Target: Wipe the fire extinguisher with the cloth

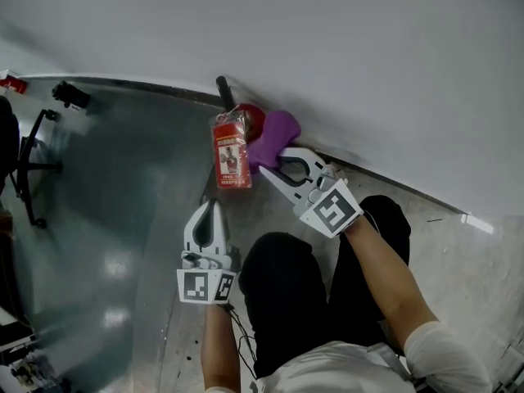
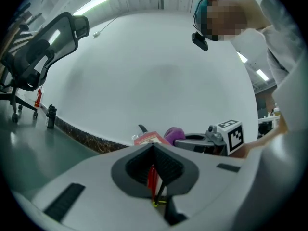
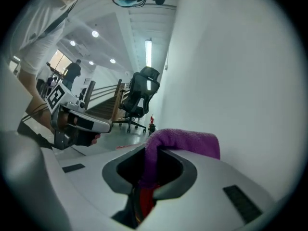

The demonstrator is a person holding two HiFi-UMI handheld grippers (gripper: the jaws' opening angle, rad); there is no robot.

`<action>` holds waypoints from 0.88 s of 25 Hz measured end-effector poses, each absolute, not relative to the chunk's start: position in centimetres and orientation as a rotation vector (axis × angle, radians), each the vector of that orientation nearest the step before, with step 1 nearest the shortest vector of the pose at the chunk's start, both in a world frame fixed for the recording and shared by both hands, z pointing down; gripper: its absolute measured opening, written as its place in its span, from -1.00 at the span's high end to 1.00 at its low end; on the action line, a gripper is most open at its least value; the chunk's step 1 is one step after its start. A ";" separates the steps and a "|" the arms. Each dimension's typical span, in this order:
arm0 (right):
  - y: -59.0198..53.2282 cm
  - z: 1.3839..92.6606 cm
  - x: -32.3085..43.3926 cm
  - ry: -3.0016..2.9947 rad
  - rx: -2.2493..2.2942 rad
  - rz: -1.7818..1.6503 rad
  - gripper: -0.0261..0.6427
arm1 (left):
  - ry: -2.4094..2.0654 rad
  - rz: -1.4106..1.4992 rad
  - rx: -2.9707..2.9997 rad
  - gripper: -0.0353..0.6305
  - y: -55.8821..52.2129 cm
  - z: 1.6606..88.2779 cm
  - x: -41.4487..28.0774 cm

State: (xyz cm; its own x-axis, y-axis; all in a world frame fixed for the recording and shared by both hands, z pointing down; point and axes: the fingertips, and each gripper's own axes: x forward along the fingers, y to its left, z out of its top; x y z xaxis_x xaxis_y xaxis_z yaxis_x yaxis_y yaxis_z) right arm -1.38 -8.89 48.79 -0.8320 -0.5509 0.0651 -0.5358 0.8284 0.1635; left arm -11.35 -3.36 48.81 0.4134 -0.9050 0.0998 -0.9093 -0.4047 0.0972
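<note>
Here the extinguisher [image 1: 252, 119] stands on the floor [image 1: 106, 187] at the foot of the wall [image 1: 327, 47], close to the dark skirting [image 1: 164, 88]. Its long axis is upright. The head view looks almost straight down that axis, so only the red top shows. The black lever [image 1: 223, 91] points away from the person, toward the wall. A red tag [image 1: 232, 157] hangs on the near side of the top.

The right claw [image 1: 277, 160] is clamped on the purple cloth [image 1: 277, 133], which lies against the right side of the red top. In the right gripper view the cloth drapes over the tips and runs down between them.

The left claw [image 1: 214, 210] is closed and grips nothing. Its tips are just below the tag, not touching it.

Open floor lies to the person's left, as far as a chair [image 1: 29, 166]. The wall blocks the far side. The person's legs [image 1: 286, 301] fill the near side.

The tag, the cloth and the steep angle hide the cylinder body. The left gripper view shows only tag, lever and cloth above its own housing. A red strip shows behind the closed tips, and what it belongs to cannot be determined.
</note>
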 end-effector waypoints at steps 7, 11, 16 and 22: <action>-11.2 58.0 3.0 -2.543 0.801 -0.261 0.76 | -1.573 0.064 2.537 0.88 -4.2 49.7 -11.0; -12.7 65.5 3.7 -2.421 0.790 -0.075 0.76 | -1.564 0.048 2.503 0.88 -4.1 50.3 -11.6; -13.4 73.4 2.9 -2.328 0.795 0.161 0.76 | -1.574 0.039 2.463 0.88 -3.6 50.8 -12.5; -12.1 79.6 2.5 -2.241 0.777 0.329 0.76 | -1.558 0.079 2.452 0.88 -2.5 51.2 -13.5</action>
State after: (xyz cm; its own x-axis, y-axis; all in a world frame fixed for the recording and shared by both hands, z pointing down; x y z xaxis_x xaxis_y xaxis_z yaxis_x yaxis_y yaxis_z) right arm 2.48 -12.13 79.60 -0.5510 -0.4330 0.7134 -0.6198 0.7847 -0.0025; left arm -13.48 -2.47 51.19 0.4318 -0.8858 0.1700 -0.8985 -0.4057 0.1678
